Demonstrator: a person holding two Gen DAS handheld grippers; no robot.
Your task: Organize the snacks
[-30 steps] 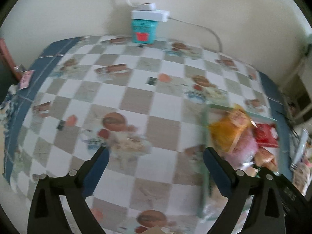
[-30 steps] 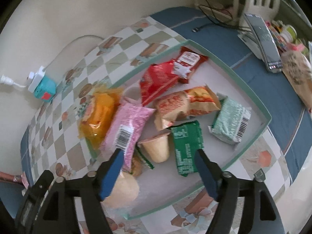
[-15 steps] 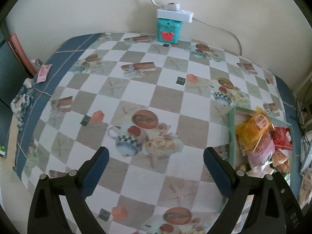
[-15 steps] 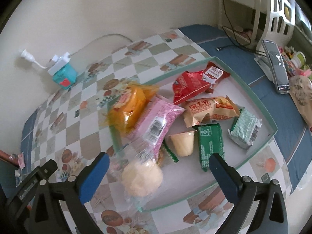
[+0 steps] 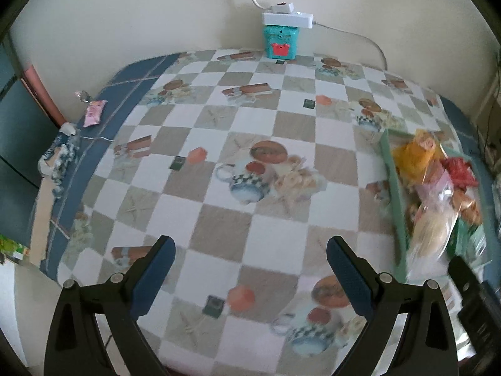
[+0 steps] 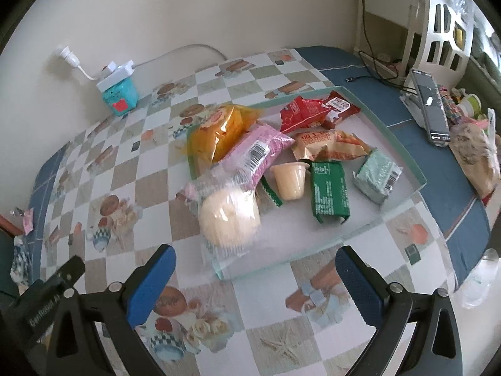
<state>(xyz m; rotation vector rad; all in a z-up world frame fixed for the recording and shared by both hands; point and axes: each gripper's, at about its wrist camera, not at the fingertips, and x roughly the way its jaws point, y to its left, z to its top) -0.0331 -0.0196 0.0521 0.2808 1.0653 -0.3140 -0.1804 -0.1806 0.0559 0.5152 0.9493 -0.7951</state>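
Both grippers' fingers are spread wide and empty: left gripper (image 5: 249, 277) above the checkered tablecloth (image 5: 238, 144), right gripper (image 6: 255, 282) before the green tray (image 6: 404, 156), where the snacks (image 6: 325, 144) are piled.

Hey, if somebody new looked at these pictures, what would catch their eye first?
Probably the heap of bright snack packets in the green-rimmed tray: an orange bag at its far left corner, a red packet behind, a wrapped pale bun overhanging the near rim. Next, the teal box against the wall.
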